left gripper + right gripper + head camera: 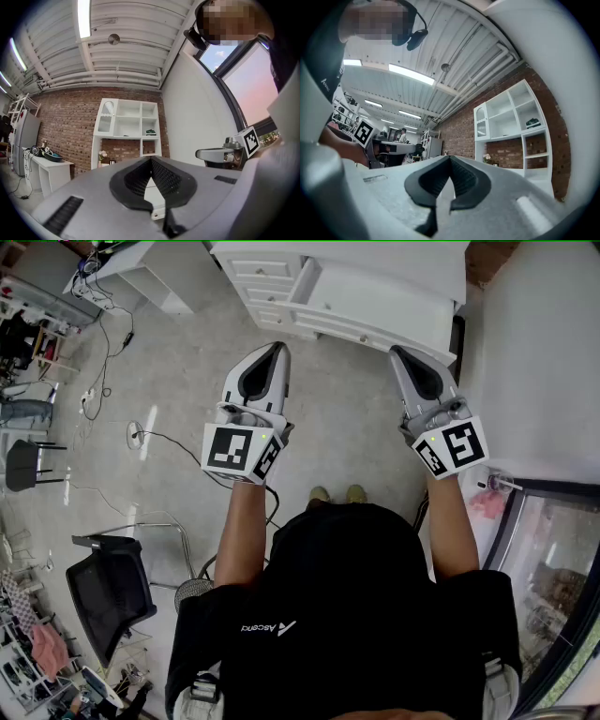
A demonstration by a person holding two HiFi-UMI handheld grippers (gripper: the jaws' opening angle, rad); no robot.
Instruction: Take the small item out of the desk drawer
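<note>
1. jaws of the left gripper [276, 348] are seen pressed together, with nothing between them.
2. jaws of the right gripper [399, 353] are likewise seen closed on nothing.
3. both grippers are held side by side, well apart, above the floor [347, 437], with tips aimed toward the white counter [394, 282].
4. drawers [267, 292] are stacked at the counter's left end.
5. the small item cannot be seen in any view; its place cannot be told.

the black shirt [349, 610] reads "ascend" (seen upside down).
</note>
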